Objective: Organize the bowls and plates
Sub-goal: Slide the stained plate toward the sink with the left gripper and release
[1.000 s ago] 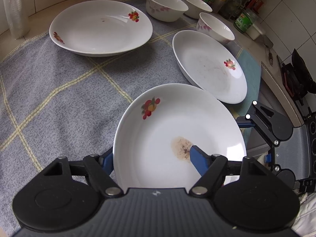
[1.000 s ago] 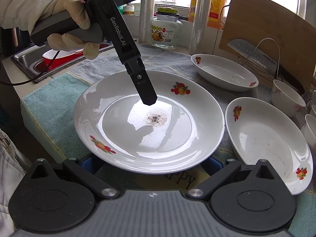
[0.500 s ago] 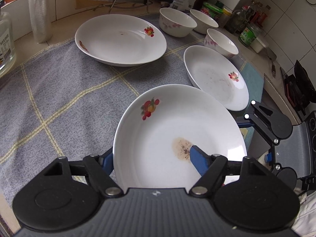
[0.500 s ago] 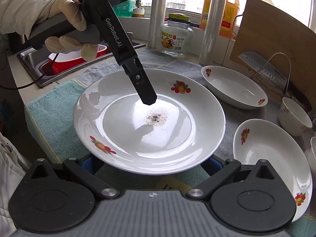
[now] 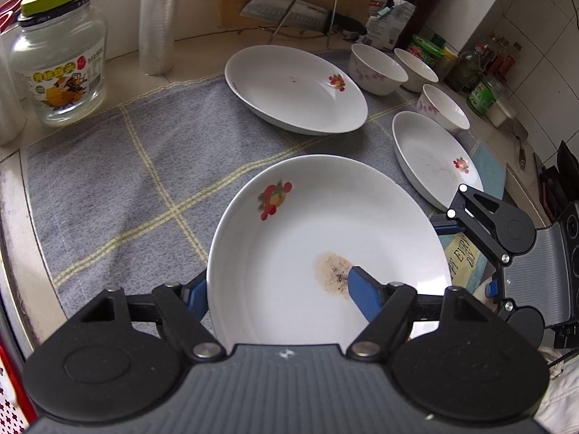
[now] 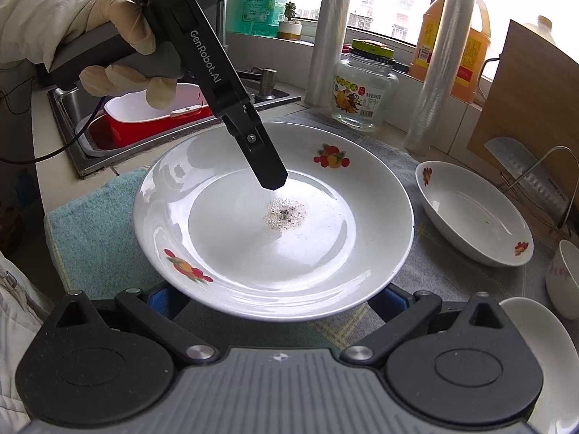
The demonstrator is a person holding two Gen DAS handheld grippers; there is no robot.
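Plates and bowls are sitting spread over a grey checked cloth (image 5: 119, 181) on a kitchen counter. One stained plate (image 5: 307, 253) with a fruit print is hanging above the cloth, tilted, carried by both tools. The left gripper (image 5: 278, 289) is pinching its rim: one blue finger (image 5: 362, 296) is lying inside the dish beside the brown stain, the other is sitting under the edge, so the jaws are standing only partly apart, clamped on the plate. A gloved hand (image 6: 119, 47) is holding that tool, seen from the right wrist view. The right gripper (image 6: 278, 300) is reaching under the near edge of the same plate; its fingers are spread wide on either side, and whether they are pressing on it I cannot tell. Two more plates are resting on the cloth, a far plate (image 5: 293, 86) and a side plate (image 5: 430, 155). Three bowls (image 5: 376, 68) are standing beyond them. A glass jar (image 5: 58, 61) is standing at the cloth's far left corner.
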